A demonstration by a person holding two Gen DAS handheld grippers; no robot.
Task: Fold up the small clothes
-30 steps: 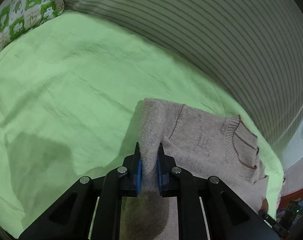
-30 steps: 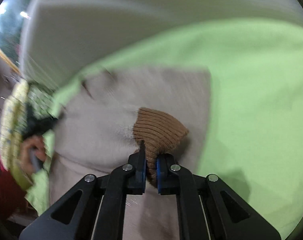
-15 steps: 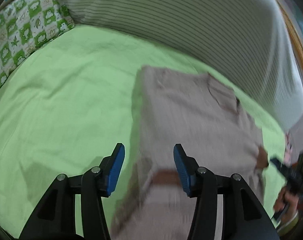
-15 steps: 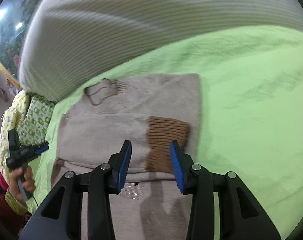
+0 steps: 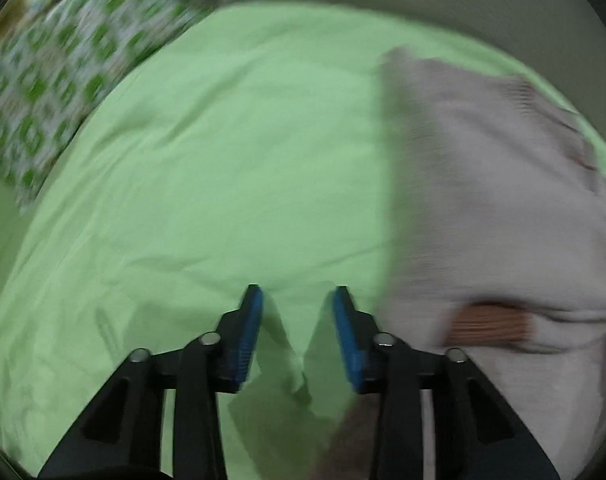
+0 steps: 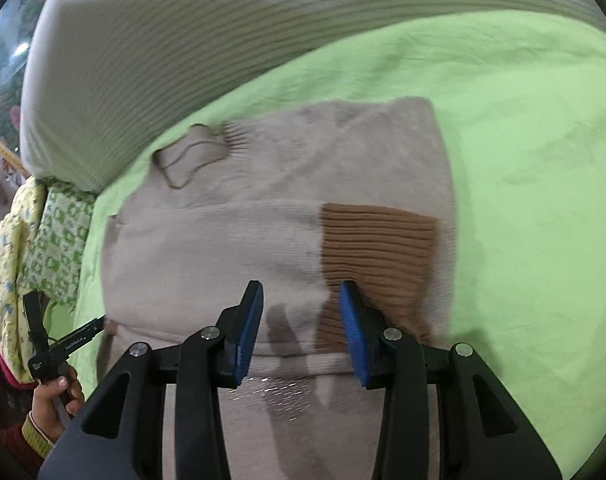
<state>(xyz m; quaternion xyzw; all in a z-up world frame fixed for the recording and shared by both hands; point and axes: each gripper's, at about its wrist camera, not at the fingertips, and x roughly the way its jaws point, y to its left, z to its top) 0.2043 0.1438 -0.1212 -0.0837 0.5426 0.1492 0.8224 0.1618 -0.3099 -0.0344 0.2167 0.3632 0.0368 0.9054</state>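
A small beige knitted sweater lies flat on the green bedsheet, one sleeve folded across its body and ending in a brown ribbed cuff. Its neck opening points toward the striped pillow. My right gripper is open and empty, just above the sleeve near the cuff. My left gripper is open and empty over bare sheet, to the left of the sweater, whose brown cuff shows at lower right. The left view is blurred.
A grey striped pillow lies along the far side of the bed. A green-and-white patterned cushion sits at the upper left; it also shows in the right wrist view. A hand holding the other gripper is at the left edge.
Both grippers let go of the sweater's sleeves and opened. The sleeves now lie folded on the body. The left gripper has swung left, off the sweater and over bare sheet.
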